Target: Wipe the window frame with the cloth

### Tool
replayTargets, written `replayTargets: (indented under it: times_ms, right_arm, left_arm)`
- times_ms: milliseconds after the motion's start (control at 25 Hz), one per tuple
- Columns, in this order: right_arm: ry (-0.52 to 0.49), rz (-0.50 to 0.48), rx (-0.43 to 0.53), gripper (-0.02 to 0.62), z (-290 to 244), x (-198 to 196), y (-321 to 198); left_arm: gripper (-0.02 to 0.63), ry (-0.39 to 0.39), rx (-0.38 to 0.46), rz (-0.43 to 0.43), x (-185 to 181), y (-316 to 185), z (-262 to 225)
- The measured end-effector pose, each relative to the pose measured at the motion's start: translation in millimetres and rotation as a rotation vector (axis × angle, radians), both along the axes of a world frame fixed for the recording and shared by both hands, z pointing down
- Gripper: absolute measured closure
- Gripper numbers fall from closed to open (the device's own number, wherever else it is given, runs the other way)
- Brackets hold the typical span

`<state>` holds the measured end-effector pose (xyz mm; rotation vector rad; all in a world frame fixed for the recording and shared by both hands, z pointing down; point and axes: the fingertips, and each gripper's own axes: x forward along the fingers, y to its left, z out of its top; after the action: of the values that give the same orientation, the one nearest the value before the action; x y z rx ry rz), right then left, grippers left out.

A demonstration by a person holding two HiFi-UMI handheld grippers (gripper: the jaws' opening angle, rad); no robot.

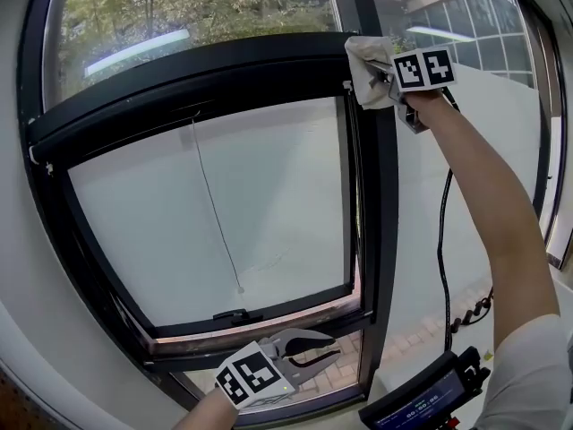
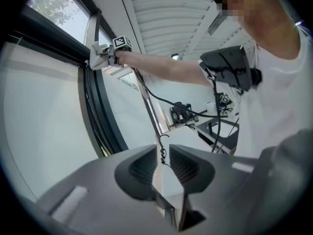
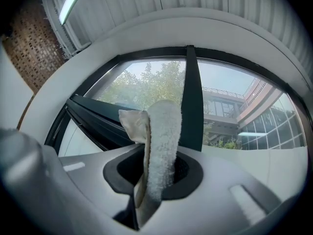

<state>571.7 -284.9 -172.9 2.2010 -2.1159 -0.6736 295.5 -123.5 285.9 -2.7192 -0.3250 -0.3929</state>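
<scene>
**A:** Where is the cloth?

**B:** The pale terry cloth (image 1: 365,61) sits at the top of the black upright post (image 1: 383,231) of the window frame (image 1: 36,141). It seems to touch the post there. The right gripper (image 1: 394,81) clamps it, jaws closed on the folded middle. In the right gripper view, one fluffy end of the cloth (image 3: 160,141) stands up out of the jaws in front of the post (image 3: 191,94).

**A:** And the arm?

**B:** A bare forearm (image 1: 479,195) reaches up to the right of the post, with a black cable (image 1: 440,258) hanging just beside it.

**A:** What about the other gripper?

**B:** The left gripper (image 1: 333,348) hangs low, near the foot of the post and to its left. Its jaws stand slightly apart and grip nothing. In the left gripper view, only pale background shows between its pads (image 2: 146,168).

**A:** Is the window closed?

**B:** No. The hinged sash (image 1: 206,79) left of the post tilts open, its top bar ending at the post beside the cloth.
</scene>
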Motion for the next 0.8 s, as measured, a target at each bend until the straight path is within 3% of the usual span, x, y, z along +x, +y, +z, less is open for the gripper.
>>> replayTargets:
  times_ms: [360,800]
  right_arm:
    - [-0.073,-0.089,0.053,0.523,7.0,3.7,2.2]
    - [-0.414,-0.167,0.164,0.523,53.5,37.1,-6.4]
  left_arm:
    - [0.509,-0.031,0.013,0.008,19.4,8.7,11.7]
    - [0.509,-0.050,0.033,-0.010,9.9,8.6,12.8]
